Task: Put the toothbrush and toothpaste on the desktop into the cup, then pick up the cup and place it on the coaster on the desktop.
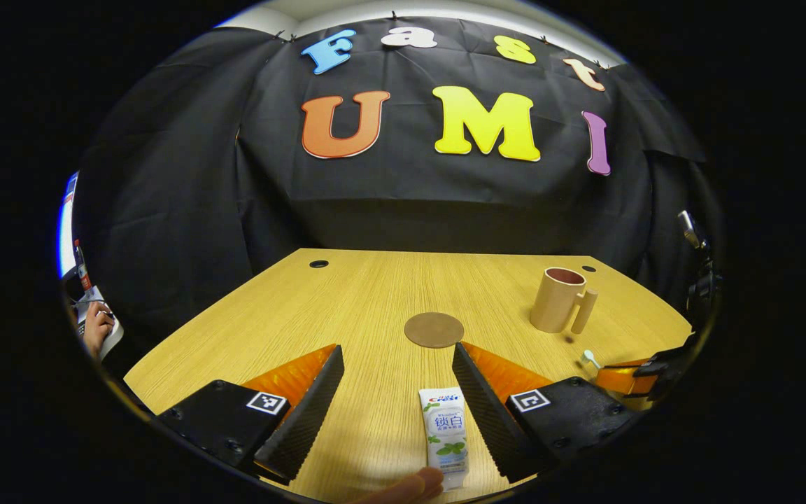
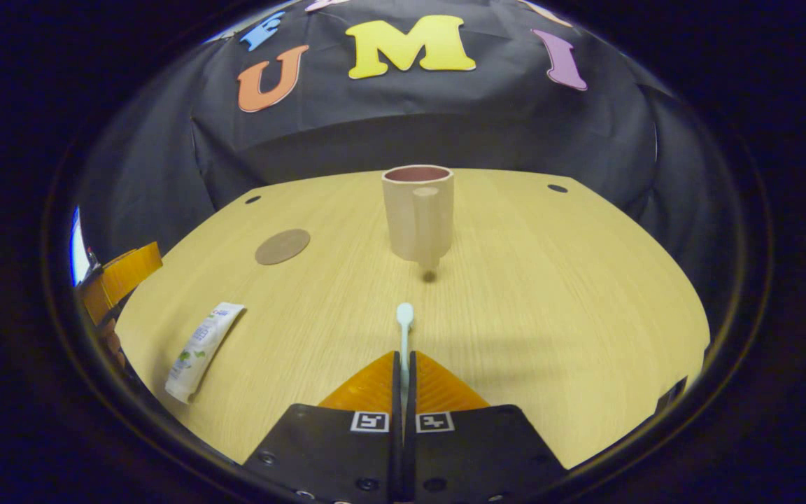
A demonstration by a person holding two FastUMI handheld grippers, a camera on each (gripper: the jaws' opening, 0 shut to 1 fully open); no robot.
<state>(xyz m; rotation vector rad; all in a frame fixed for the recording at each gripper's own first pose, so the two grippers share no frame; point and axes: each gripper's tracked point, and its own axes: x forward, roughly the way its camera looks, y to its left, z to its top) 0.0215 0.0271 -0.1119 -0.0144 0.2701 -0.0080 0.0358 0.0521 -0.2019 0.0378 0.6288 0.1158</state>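
A white toothpaste tube (image 1: 445, 434) lies flat on the wooden desk between the fingers of my left gripper (image 1: 397, 367), which stands open around it without touching. A round brown coaster (image 1: 434, 330) lies just beyond. The beige cup (image 1: 561, 299) with its handle stands upright at the right. My right gripper (image 2: 404, 360) is shut on the toothbrush (image 2: 404, 322), whose pale head sticks out forward toward the cup (image 2: 418, 217). The right gripper view has the toothpaste (image 2: 203, 350) at the left and the coaster (image 2: 282, 246) farther back. The right gripper (image 1: 620, 374) and toothbrush head (image 1: 589, 358) appear in the left gripper view.
The desk (image 2: 550, 294) has small cable holes near its far corners (image 1: 318, 264). A fingertip (image 1: 410, 486) shows at the bottom of the left gripper view. A person's hand (image 1: 97, 329) sits off the desk's left side.
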